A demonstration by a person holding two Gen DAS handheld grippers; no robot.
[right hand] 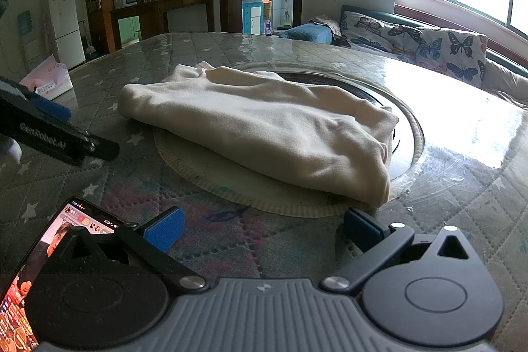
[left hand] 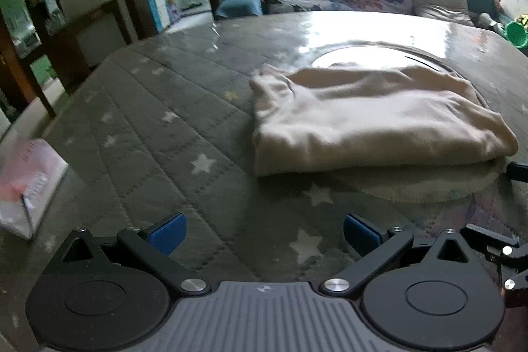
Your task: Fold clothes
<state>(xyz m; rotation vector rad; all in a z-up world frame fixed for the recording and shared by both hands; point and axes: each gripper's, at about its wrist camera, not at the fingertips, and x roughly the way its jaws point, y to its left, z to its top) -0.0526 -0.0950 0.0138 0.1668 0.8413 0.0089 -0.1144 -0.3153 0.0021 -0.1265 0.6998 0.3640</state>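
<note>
A cream garment (left hand: 373, 117) lies folded in a thick stack on the quilted, star-patterned table (left hand: 148, 127), partly over a round inset. It also shows in the right wrist view (right hand: 264, 127). My left gripper (left hand: 264, 233) is open and empty, low over the table, short of the garment's near-left corner. My right gripper (right hand: 262, 230) is open and empty, just short of the garment's near edge. The left gripper's arm (right hand: 49, 131) shows at the left of the right wrist view.
A phone (right hand: 43, 256) with a lit screen lies at the near left of the right gripper. A pink-white tissue pack (left hand: 26, 187) sits at the table's left edge. A sofa with butterfly cushions (right hand: 425, 45) stands beyond the table under the window.
</note>
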